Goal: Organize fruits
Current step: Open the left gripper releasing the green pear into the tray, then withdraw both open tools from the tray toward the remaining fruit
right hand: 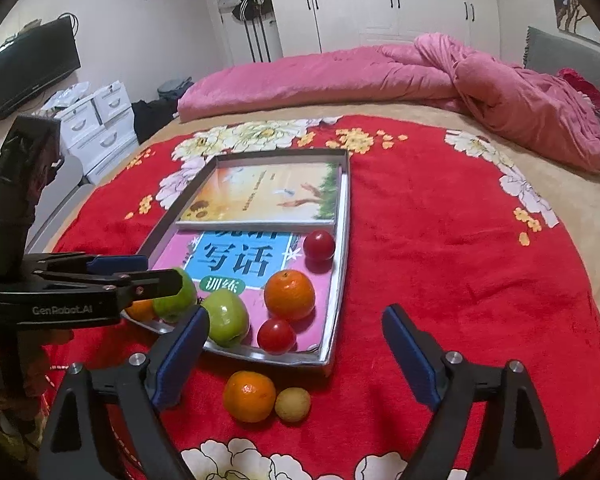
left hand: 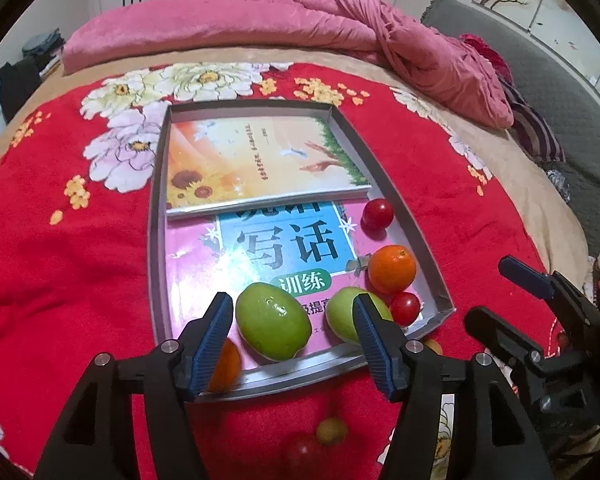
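Observation:
A silver tray lies on the red flowered blanket with two books in it. On the nearer book sit two green apples, an orange and two red tomatoes. My left gripper is open just above the tray's near end. One green apple shows between its fingers, and the pads do not touch it. A second orange is half hidden behind its left finger. My right gripper stands wide open and holds nothing. Below it on the blanket lie an orange and a small yellow fruit.
A rumpled pink quilt lies across the far side of the bed. White drawers and a wall television stand off the bed's left edge. The red blanket stretches bare to the right of the tray.

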